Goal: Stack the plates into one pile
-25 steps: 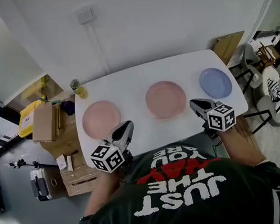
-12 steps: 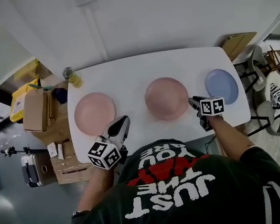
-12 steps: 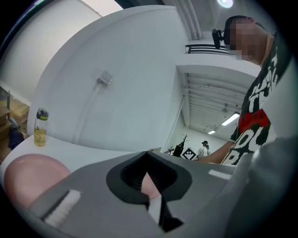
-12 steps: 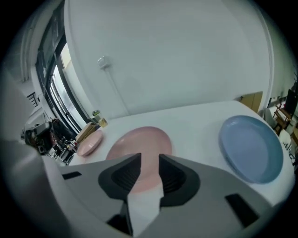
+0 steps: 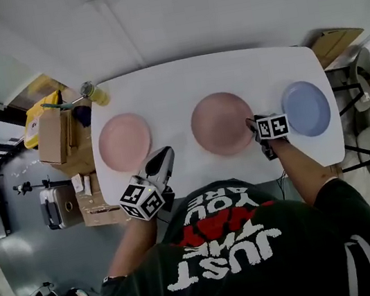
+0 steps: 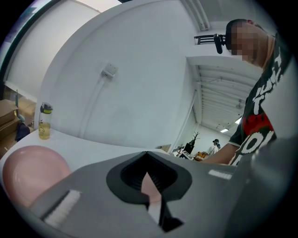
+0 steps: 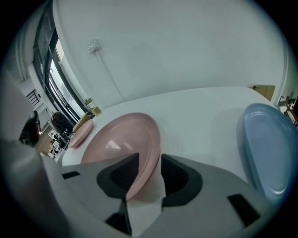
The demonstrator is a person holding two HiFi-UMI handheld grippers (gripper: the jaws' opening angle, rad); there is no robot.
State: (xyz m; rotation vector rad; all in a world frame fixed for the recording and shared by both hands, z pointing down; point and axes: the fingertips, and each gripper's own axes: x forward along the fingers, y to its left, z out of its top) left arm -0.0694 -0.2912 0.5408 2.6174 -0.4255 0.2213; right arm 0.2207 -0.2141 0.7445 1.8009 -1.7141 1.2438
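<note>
On the white worktop (image 5: 168, 87), the left gripper (image 5: 164, 155), jaws together and empty, hovers at the front edge beside the round pale pink plate (image 5: 125, 142). The right gripper (image 5: 252, 125), its jaws just opened wide, has the rim of the middle dusty pink plate (image 5: 219, 122) between them. The round blue plate (image 5: 306, 108) lies near the right edge. The black shirt (image 5: 226, 270) reads "JUST THE", "YOU ARE".

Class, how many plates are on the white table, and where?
3: a pink plate at the left, a darker pink plate in the middle, a blue plate at the right. All lie apart; none appears hidden.
</note>
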